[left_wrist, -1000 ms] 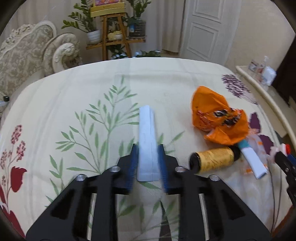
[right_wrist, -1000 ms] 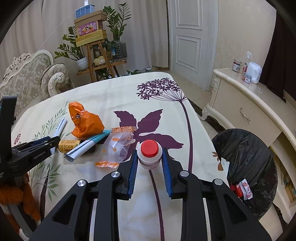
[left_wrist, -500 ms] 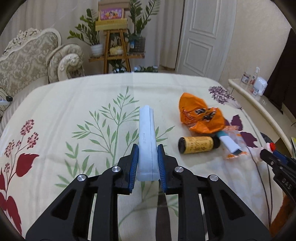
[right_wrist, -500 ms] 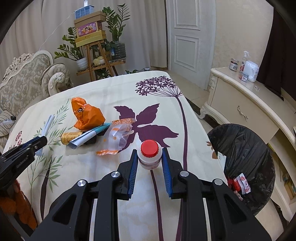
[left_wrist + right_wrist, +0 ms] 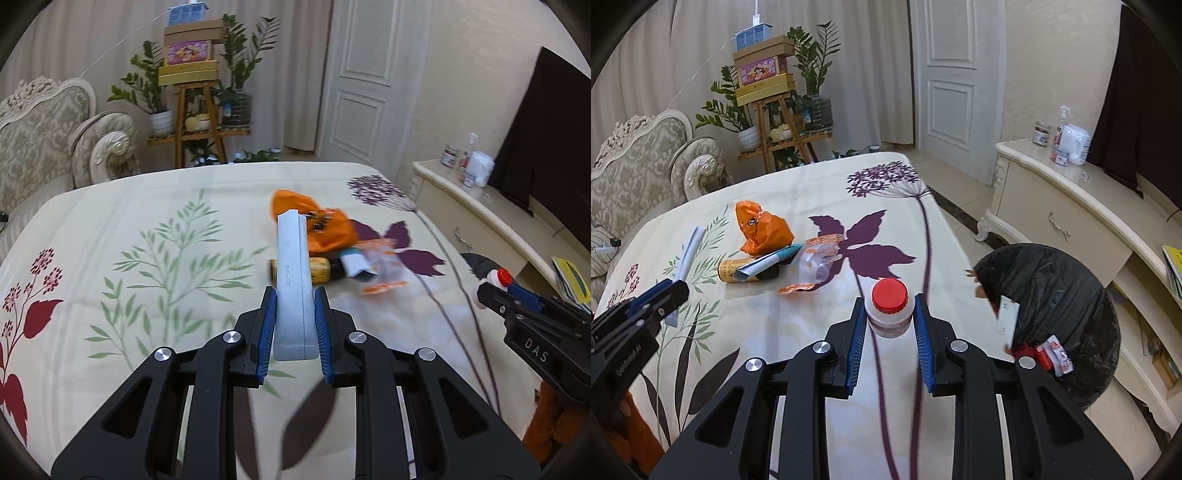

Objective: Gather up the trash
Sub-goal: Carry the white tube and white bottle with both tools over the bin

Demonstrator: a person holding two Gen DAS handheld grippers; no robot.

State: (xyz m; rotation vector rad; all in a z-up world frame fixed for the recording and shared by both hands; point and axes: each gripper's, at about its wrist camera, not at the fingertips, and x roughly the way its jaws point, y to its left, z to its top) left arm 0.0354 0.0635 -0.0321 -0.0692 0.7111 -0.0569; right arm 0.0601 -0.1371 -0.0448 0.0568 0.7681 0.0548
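- Far left in my right wrist view, my left gripper (image 5: 674,295) comes in from the edge, its jaws pinched tight on a long white box (image 5: 687,248) that sticks out ahead of the fingers over the bedspread (image 5: 798,184).
- In the left wrist view that same left gripper (image 5: 294,325) has the white box (image 5: 293,273) clamped between its blue pads (image 5: 267,332); the box points away from me, and a printed number runs along its side.
- Beyond the box's far end, a small heap of trash lies on the bedspread: a crumpled orange bag (image 5: 762,230), a yellow can (image 5: 733,270) on its side just in front of it, a white tube with a teal end (image 5: 768,263) resting across the can, and a clear wrapper with orange print (image 5: 812,264) beside them.
- In the middle of the right wrist view, my right gripper (image 5: 889,325) is closed on a small white bottle with a red cap (image 5: 889,306); the pads press its sides and the cap faces the camera.
- To the right of the bed stands a bin lined with a black bag (image 5: 1056,295), with a white card and a red-and-white packet lying inside it.
- Further right runs a cream sideboard (image 5: 1071,206) with a few bottles and jars on top.
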